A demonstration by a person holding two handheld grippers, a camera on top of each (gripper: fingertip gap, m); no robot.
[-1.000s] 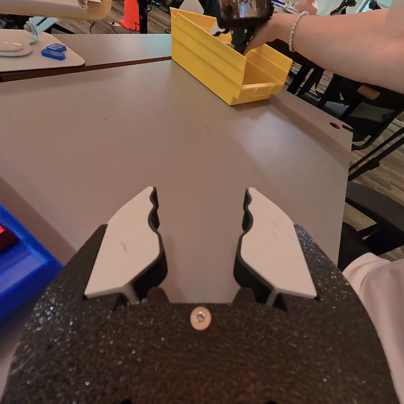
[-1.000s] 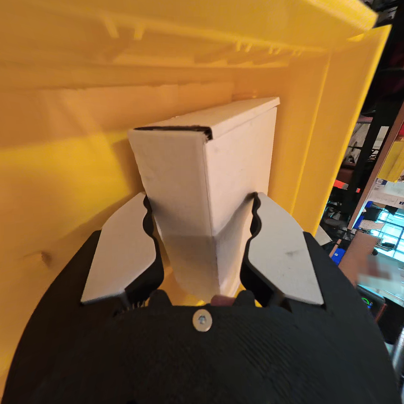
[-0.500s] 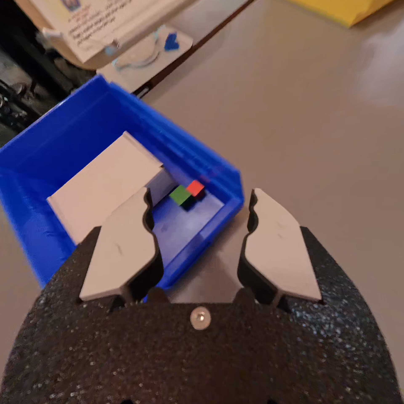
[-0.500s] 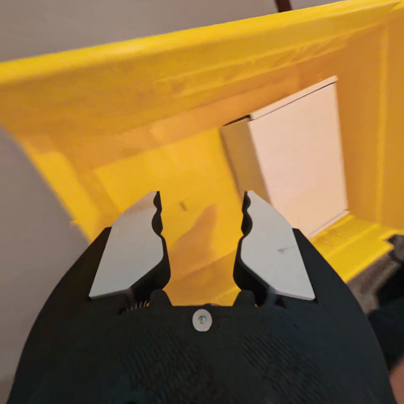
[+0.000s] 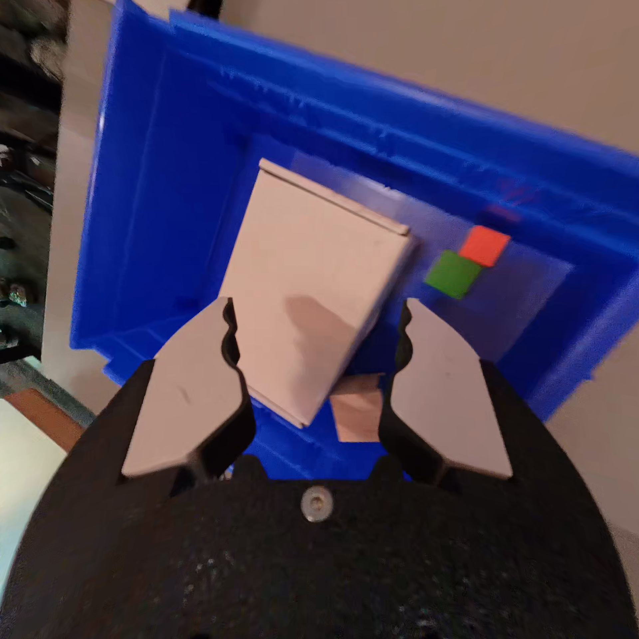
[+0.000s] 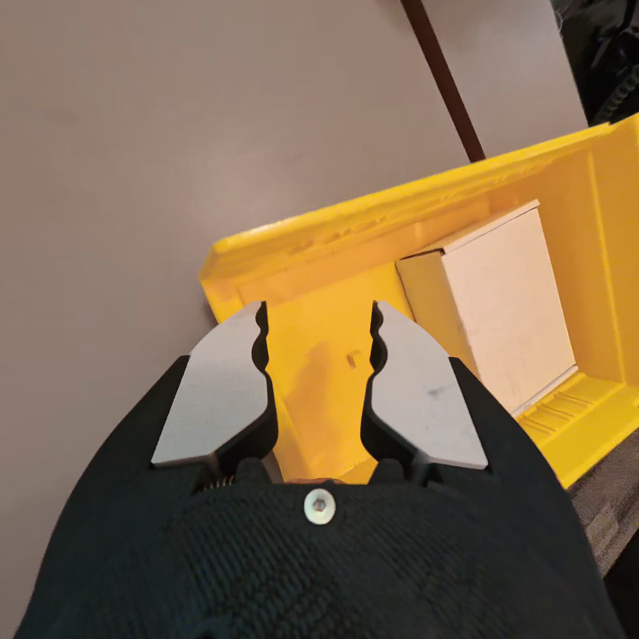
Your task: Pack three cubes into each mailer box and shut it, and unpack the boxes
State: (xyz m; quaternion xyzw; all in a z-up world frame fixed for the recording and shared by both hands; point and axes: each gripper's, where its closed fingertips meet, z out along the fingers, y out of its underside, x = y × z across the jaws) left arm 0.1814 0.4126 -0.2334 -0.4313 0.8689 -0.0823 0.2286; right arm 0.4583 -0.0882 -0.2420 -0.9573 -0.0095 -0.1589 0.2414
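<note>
A smooth grey-beige tabletop (image 6: 173, 155) fills the upper left of the right wrist view. A dark brown strip (image 6: 446, 86) runs diagonally across the upper right, with dark, unclear shapes beyond it. Mottled grey floor (image 6: 608, 511) shows at lower right. In the left wrist view, blurred dark clutter (image 5: 24, 173) lines the left edge.

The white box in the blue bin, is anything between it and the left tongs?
Nothing visible. The left tongs are open above the white box in the blue bin; the red cube and green cube sit off to one side.
</note>
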